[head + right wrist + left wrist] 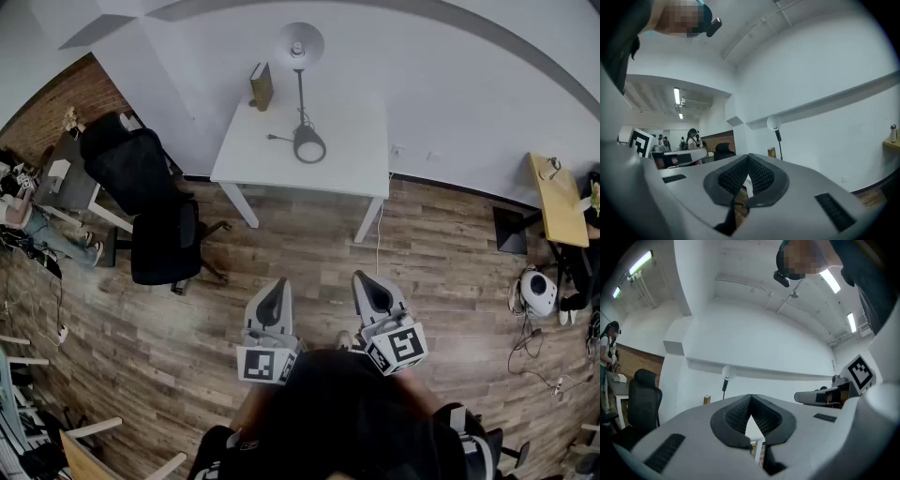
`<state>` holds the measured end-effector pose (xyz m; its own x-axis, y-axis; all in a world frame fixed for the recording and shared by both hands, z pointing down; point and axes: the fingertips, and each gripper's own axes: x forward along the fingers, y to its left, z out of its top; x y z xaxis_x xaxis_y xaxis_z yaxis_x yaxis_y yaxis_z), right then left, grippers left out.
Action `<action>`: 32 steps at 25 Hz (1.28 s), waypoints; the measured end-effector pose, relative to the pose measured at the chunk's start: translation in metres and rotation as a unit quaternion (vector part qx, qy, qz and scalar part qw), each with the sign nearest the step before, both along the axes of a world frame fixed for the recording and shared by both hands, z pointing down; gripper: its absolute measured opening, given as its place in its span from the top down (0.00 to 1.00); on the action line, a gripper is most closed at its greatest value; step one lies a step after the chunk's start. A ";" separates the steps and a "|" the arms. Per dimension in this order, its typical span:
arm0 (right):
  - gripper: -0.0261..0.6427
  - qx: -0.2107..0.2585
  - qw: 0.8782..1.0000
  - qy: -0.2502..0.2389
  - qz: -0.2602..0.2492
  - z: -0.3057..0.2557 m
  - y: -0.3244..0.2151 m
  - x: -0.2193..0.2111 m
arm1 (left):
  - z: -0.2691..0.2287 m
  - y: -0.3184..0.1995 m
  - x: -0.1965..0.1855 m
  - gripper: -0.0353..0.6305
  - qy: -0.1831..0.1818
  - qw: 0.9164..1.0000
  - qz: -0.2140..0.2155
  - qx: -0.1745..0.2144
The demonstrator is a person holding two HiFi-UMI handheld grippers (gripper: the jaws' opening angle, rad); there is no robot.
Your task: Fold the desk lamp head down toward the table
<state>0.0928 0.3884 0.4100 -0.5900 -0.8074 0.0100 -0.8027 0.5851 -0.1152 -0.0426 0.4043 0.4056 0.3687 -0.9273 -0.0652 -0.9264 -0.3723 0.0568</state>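
Note:
The desk lamp stands upright on the white table (281,159): round dark base (309,145), thin stem, white head (300,45) raised high. My left gripper (277,286) and right gripper (367,279) hover side by side over the wood floor, well short of the table, both shut with nothing between the jaws. In the left gripper view the lamp head (725,373) shows far off above the shut jaws of my left gripper (751,398). In the right gripper view the lamp head (774,123) stands beyond my right gripper (748,157).
A brown book (262,85) stands at the table's back left. A black office chair (155,211) is left of the table. A wooden desk (560,199) and a white device (539,292) with cables are at the right. A person (33,225) sits far left.

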 end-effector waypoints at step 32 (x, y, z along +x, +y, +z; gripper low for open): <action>0.94 -0.008 0.998 -0.004 -0.060 0.007 -0.004 0.059 | -0.008 0.000 0.075 0.91 -0.004 0.999 -0.035 0.003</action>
<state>0.1515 0.3844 0.4167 -0.6824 -0.7307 0.0179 -0.7261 0.6749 -0.1313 0.0321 0.4040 0.3978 0.3027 -0.9507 -0.0675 -0.9508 -0.3062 0.0481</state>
